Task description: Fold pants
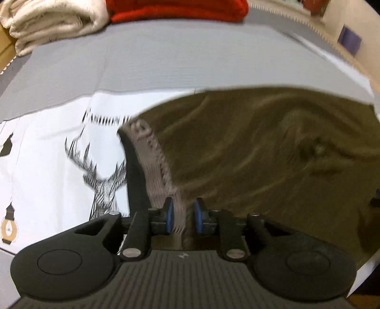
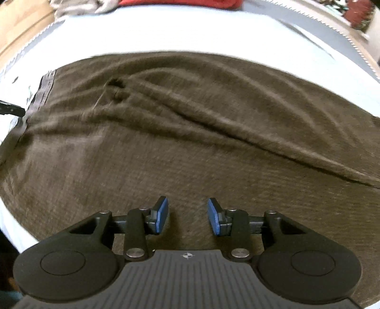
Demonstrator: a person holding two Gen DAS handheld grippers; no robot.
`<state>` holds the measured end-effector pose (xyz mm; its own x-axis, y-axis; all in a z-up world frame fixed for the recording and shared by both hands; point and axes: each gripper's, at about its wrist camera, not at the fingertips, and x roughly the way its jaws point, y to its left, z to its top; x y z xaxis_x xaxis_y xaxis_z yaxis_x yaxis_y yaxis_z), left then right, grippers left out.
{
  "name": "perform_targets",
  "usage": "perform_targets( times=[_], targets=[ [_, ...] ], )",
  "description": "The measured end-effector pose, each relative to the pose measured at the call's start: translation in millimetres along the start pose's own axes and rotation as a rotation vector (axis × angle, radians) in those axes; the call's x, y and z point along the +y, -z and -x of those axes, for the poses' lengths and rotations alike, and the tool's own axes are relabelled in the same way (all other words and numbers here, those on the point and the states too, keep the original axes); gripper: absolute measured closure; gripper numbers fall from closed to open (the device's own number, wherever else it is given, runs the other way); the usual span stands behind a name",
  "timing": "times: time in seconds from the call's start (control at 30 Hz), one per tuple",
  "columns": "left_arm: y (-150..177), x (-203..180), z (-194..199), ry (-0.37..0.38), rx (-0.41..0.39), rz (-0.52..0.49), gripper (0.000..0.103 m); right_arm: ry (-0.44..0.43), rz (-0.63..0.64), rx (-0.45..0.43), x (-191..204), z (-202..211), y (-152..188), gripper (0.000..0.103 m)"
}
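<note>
The olive-brown pants (image 2: 190,142) lie wrinkled across a pale cloth-covered surface. In the left wrist view the pants (image 1: 261,147) fill the right half, and their grey waistband (image 1: 154,154) runs down between the blue pads. My left gripper (image 1: 183,217) is shut on that waistband and lifts its edge. My right gripper (image 2: 188,217) is open and empty, just above the pants' fabric. The waistband (image 2: 44,92) shows at the far left of the right wrist view, with the tip of the left gripper (image 2: 11,109) beside it.
The cover (image 1: 59,142) is white with a deer drawing (image 1: 102,180) and lantern prints, grey further back (image 1: 166,59). A folded cream towel (image 1: 52,23) and a folded red cloth (image 1: 178,9) lie at the far edge.
</note>
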<state>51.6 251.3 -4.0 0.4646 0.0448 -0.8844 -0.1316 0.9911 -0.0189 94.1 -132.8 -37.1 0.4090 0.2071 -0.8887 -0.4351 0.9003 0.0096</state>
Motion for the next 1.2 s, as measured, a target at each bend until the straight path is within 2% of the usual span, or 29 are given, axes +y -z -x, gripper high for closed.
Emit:
perform_targets(
  times=[0.2,0.37,0.47,0.5,0.57,0.73,0.9,1.0,1.07,1.2],
  targets=[
    [-26,-1,19,0.054,-0.090,0.081,0.067,0.013,-0.076,-0.116,-21,18,-5,0.064],
    [-49,17,29,0.058,-0.148,0.201,0.067,0.048,-0.115,-0.187,-33,32,-9,0.064],
    [-60,32,31,0.041,-0.165,0.270,0.070,0.044,-0.140,-0.218,-37,39,-12,0.065],
    [-64,36,31,0.036,-0.166,0.292,0.075,0.042,-0.148,-0.229,-38,42,-13,0.065],
    [-71,42,31,0.035,-0.161,0.325,0.078,0.028,-0.159,-0.249,-40,47,-18,0.070],
    [-85,43,20,0.042,-0.152,0.368,0.079,-0.009,-0.214,-0.291,-37,55,-31,0.071],
    [-97,31,2,0.043,-0.116,0.365,0.079,-0.033,-0.247,-0.266,-27,43,-42,0.071],
    [-102,21,-13,0.037,-0.098,0.345,0.079,-0.094,-0.285,-0.221,-23,35,-52,0.071],
    [-107,16,-24,0.026,-0.084,0.330,0.078,-0.125,-0.294,-0.223,-19,37,-56,0.071],
    [-114,13,-46,0.012,-0.060,0.321,0.078,-0.153,-0.315,-0.189,-16,29,-63,0.071]
  ],
)
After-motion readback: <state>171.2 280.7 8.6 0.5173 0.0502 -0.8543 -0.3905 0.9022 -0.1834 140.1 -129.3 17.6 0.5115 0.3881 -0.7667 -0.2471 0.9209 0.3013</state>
